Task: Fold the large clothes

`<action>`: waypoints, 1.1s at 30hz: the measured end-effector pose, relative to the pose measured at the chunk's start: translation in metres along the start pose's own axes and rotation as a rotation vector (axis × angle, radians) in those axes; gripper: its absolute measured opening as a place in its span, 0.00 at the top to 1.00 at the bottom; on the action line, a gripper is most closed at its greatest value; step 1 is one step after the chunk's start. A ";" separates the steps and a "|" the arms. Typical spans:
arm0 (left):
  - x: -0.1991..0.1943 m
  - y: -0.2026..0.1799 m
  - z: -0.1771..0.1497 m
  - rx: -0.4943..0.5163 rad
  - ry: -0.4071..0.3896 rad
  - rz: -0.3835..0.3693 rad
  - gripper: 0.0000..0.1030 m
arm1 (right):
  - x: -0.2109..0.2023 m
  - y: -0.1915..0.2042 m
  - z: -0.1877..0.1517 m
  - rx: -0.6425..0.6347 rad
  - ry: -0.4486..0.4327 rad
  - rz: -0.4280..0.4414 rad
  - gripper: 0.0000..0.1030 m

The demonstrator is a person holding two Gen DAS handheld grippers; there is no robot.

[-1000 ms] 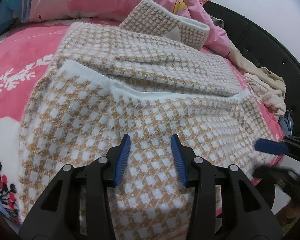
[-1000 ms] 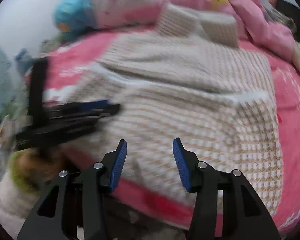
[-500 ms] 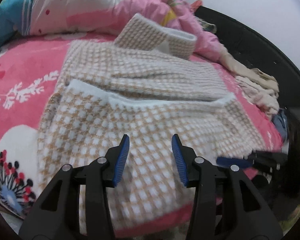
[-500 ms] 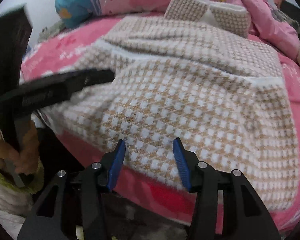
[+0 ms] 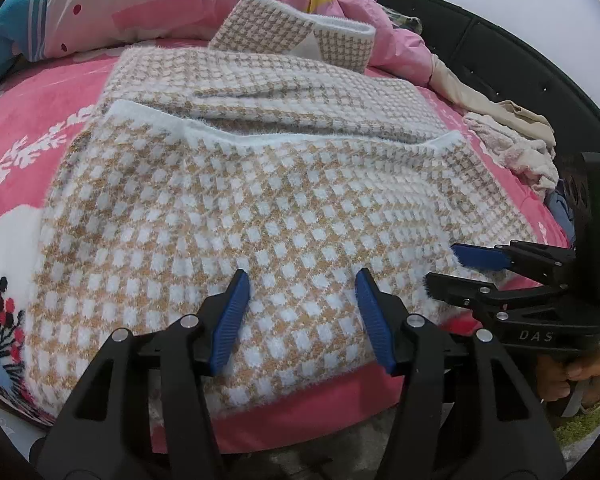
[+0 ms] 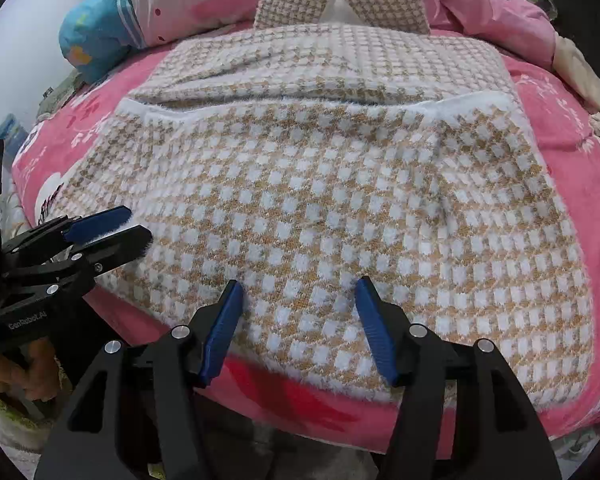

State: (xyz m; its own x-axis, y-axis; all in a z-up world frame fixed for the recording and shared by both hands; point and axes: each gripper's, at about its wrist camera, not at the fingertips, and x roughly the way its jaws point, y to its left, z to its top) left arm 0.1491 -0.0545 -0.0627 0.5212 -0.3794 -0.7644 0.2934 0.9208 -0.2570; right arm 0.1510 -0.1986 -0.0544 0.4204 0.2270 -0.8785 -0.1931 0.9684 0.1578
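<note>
A large tan-and-white checked sweater (image 5: 260, 200) lies flat on the pink bed, its white-edged hem part folded up over the body and its collar at the far end; it also shows in the right wrist view (image 6: 340, 208). My left gripper (image 5: 302, 312) is open and empty, low over the sweater's near edge. My right gripper (image 6: 298, 320) is open and empty over the same near edge. Each gripper shows in the other's view: the right one (image 5: 456, 268) at the sweater's right edge, the left one (image 6: 128, 226) at its left edge, both with fingers slightly apart.
The pink bedspread (image 5: 32, 120) hangs over the near bed edge (image 6: 300, 404). A pink and blue quilt (image 5: 140, 4) is piled at the far end. Beige and pink clothes (image 5: 512, 136) lie at the right by a black headboard (image 5: 480, 52).
Both grippers have drawn back toward the near edge of the bed and lowered. The right gripper has swung from the left side to face the sweater squarely. The sweater has not moved.
</note>
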 end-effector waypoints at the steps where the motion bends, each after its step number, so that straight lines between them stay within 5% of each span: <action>1: -0.001 -0.001 -0.001 0.003 0.000 0.005 0.48 | -0.001 0.000 0.000 -0.001 0.000 -0.002 0.44; 16: 0.002 0.000 0.000 0.001 0.007 0.008 0.48 | -0.003 0.007 0.015 0.020 0.005 0.026 0.33; 22: 0.002 -0.001 0.001 0.003 0.007 0.013 0.48 | -0.020 0.002 0.018 0.016 -0.048 -0.033 0.28; 33: 0.005 -0.002 0.001 0.009 0.016 0.021 0.47 | 0.004 -0.010 0.013 0.021 0.005 -0.061 0.24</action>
State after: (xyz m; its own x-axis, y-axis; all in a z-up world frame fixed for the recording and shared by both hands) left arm 0.1517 -0.0585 -0.0652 0.5148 -0.3582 -0.7789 0.2893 0.9278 -0.2354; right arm 0.1659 -0.2059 -0.0538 0.4263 0.1671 -0.8890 -0.1490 0.9823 0.1131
